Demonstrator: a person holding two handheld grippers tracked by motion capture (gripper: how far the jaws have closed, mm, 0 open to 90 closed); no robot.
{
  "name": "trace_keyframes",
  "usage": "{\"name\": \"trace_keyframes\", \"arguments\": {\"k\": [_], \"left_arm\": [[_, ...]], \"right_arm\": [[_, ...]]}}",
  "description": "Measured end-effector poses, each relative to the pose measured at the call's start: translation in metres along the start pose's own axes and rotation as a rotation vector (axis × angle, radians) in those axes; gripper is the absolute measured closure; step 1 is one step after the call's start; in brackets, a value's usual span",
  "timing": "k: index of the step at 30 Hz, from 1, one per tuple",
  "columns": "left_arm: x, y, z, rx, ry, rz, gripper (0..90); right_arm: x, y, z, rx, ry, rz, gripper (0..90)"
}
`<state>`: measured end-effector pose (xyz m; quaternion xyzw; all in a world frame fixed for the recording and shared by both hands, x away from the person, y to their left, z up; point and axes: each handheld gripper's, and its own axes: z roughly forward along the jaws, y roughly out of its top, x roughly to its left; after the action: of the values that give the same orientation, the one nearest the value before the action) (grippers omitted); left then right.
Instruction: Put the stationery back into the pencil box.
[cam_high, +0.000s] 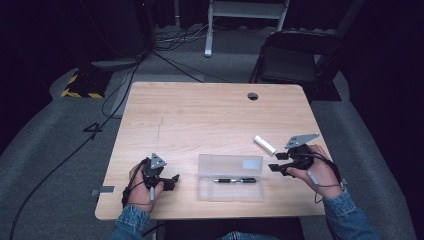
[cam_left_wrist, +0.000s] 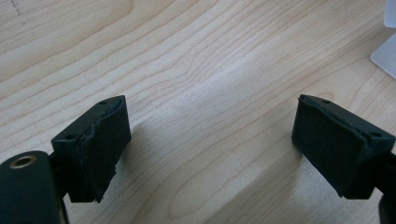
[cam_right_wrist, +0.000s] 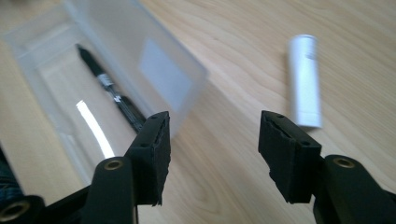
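Observation:
A clear plastic case (cam_high: 230, 176) lies open near the table's front edge, with a black pen (cam_high: 235, 180) inside it. The same case (cam_right_wrist: 112, 70) and pen (cam_right_wrist: 114, 95) show in the right gripper view, ahead and to the left of the jaws. A short white cylinder (cam_high: 264, 144) lies on the wood just right of the case, and the same cylinder (cam_right_wrist: 306, 86) shows ahead of the right jaws. My right gripper (cam_high: 278, 162) is open beside the case's right end, holding nothing. My left gripper (cam_high: 172, 181) is open over bare wood left of the case.
The wooden table (cam_high: 200, 120) has a round cable hole (cam_high: 253, 96) at its far edge. A black folding chair (cam_high: 290, 55) stands behind the table on the right. Cables run over the grey floor at the left.

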<state>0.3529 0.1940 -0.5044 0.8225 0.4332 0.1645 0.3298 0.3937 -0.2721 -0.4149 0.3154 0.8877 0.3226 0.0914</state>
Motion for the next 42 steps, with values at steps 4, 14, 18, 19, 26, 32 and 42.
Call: {"name": "trace_keyframes", "arguments": {"k": [4, 14, 18, 19, 26, 32, 42], "left_arm": [[0.0, 0.001, 0.002, -0.001, -0.002, -0.007, 10.1], [0.0, 0.001, 0.002, 0.001, -0.001, -0.007, 9.8], [0.0, 0.001, 0.002, 0.0, -0.001, -0.007, 9.8], [0.0, 0.001, 0.002, 0.001, -0.001, -0.007, 9.8], [0.0, 0.001, 0.002, 0.0, -0.001, -0.007, 9.8], [-0.001, 0.001, 0.002, 0.002, 0.002, -0.007, 10.0], [-0.001, 0.001, 0.002, 0.0, 0.002, -0.009, 10.1]], "right_arm": [[-0.017, -0.008, -0.012, -0.022, -0.071, 0.095, 42.1], [-0.056, -0.029, -0.031, -0.04, -0.238, 0.281, 37.6], [-0.068, -0.039, -0.031, -0.012, -0.292, 0.327, 35.7], [-0.07, -0.04, -0.031, -0.007, -0.299, 0.336, 35.3], [-0.082, -0.051, -0.025, 0.024, -0.352, 0.389, 32.5], [-0.091, -0.059, -0.019, 0.051, -0.378, 0.419, 27.6], [-0.102, -0.07, -0.011, 0.091, -0.412, 0.46, 25.1]]}}
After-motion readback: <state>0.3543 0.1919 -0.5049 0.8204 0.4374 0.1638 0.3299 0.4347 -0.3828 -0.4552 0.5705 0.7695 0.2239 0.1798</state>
